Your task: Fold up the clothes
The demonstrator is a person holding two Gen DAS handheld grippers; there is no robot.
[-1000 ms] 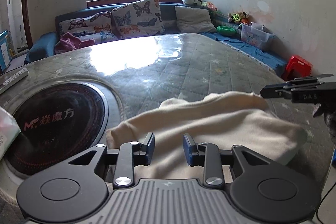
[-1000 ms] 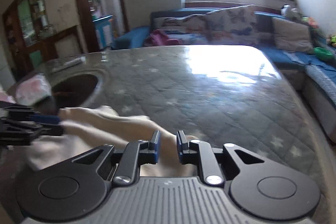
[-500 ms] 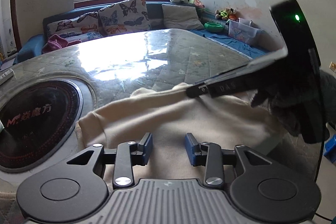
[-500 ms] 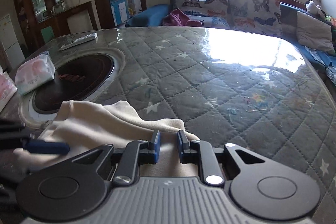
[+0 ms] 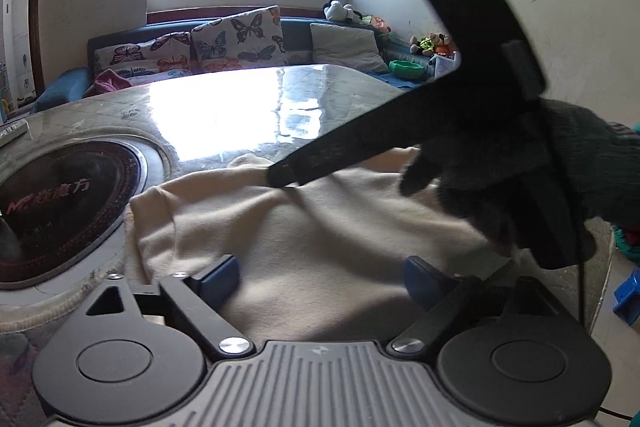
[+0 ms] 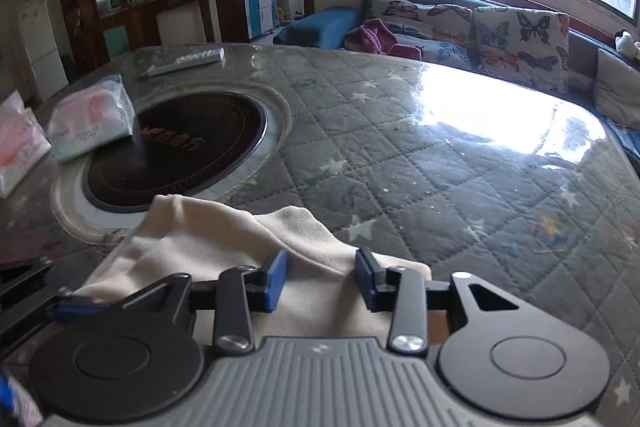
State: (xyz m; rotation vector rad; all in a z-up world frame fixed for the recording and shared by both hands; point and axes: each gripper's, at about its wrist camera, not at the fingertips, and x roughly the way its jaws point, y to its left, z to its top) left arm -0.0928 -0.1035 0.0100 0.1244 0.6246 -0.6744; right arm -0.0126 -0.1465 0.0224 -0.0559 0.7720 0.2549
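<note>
Two grippers work a cream garment [image 5: 304,227] bunched at the near edge of the quilted, glass-topped table [image 6: 460,163], beside its round hotplate [image 6: 176,155]. Left gripper [image 5: 320,277] and right gripper [image 6: 320,277] are opening, cloth between unpressed pads. Best next: spread wide, seize opposite edges. Both tilt downward, the gloved hand [image 5: 520,179] crossing above.
</note>
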